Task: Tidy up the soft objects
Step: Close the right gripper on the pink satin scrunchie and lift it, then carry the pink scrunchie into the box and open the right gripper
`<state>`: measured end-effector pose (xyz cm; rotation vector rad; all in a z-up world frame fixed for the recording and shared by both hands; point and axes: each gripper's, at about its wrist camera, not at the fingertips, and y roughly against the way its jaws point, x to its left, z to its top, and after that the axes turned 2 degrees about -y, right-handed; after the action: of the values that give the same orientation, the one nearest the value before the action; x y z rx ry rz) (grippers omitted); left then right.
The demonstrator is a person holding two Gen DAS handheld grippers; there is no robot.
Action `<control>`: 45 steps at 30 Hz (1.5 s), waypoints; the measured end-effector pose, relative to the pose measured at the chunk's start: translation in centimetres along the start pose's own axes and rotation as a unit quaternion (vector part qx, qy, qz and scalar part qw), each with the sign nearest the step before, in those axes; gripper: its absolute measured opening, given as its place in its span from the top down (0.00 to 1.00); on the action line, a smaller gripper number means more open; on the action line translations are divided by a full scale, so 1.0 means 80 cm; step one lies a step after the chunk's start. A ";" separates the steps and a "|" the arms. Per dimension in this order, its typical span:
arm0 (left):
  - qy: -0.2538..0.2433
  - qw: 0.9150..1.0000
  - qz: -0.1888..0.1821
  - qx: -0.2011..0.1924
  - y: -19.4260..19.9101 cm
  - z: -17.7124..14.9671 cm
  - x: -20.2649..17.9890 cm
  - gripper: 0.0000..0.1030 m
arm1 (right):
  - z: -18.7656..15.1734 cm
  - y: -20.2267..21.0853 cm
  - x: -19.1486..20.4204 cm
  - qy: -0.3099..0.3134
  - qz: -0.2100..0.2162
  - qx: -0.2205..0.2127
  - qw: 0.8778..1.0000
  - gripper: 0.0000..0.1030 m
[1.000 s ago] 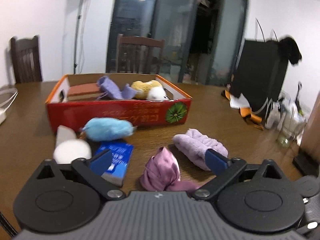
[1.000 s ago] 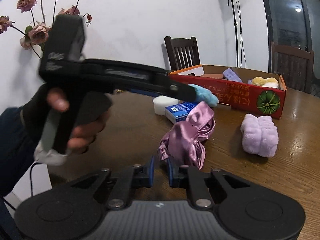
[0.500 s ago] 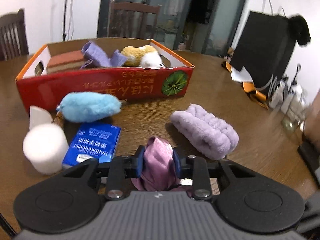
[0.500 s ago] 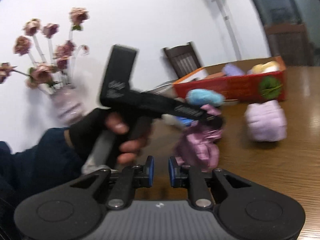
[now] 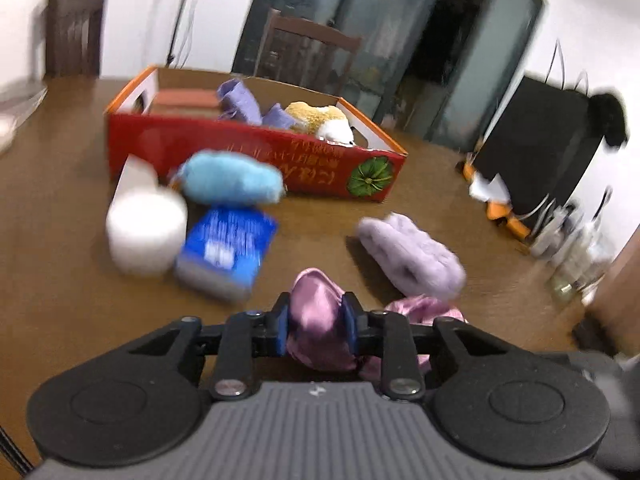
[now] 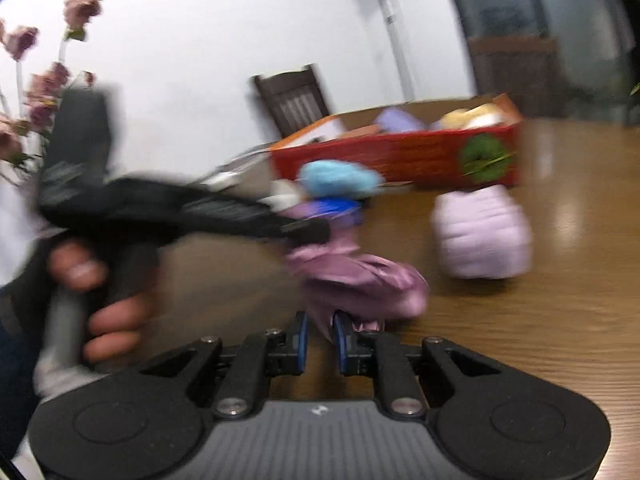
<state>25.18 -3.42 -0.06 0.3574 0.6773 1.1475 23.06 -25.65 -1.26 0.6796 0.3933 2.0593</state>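
Observation:
My left gripper [image 5: 315, 326] is shut on a pink satin cloth [image 5: 320, 320] and holds it above the brown table [image 5: 60, 280]. In the right wrist view the same cloth [image 6: 356, 276] hangs from the left gripper [image 6: 308, 230], and its lower tip sits between the nearly closed blue pads of my right gripper [image 6: 319, 338]. A red cardboard box [image 5: 248, 152] stands behind, holding a purple cloth [image 5: 244, 102] and a yellow-white plush [image 5: 324, 118]. A lilac fluffy roll [image 5: 412, 256], a blue fluffy toy [image 5: 232, 178], a blue tissue pack [image 5: 228, 248] and a white roll [image 5: 146, 232] lie on the table.
A black bag [image 5: 532, 148] and glass jars [image 5: 572, 248] stand at the table's right. Wooden chairs [image 5: 312, 60] stand behind the table. A vase of dried roses [image 6: 36, 80] stands left in the right wrist view.
My left gripper closed on the pink cloth and lifted it off the table. My right gripper moved closer, and the cloth's lower tip now lies between its pads.

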 end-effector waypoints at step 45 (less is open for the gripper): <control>-0.008 0.990 -0.109 -0.094 0.018 0.102 0.026 0.76 | 0.136 -0.017 -0.034 0.006 0.059 -0.067 0.996 0.88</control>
<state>29.99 -0.32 6.26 0.1295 0.5739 0.9890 31.67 -26.99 5.85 0.6212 0.2238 2.1798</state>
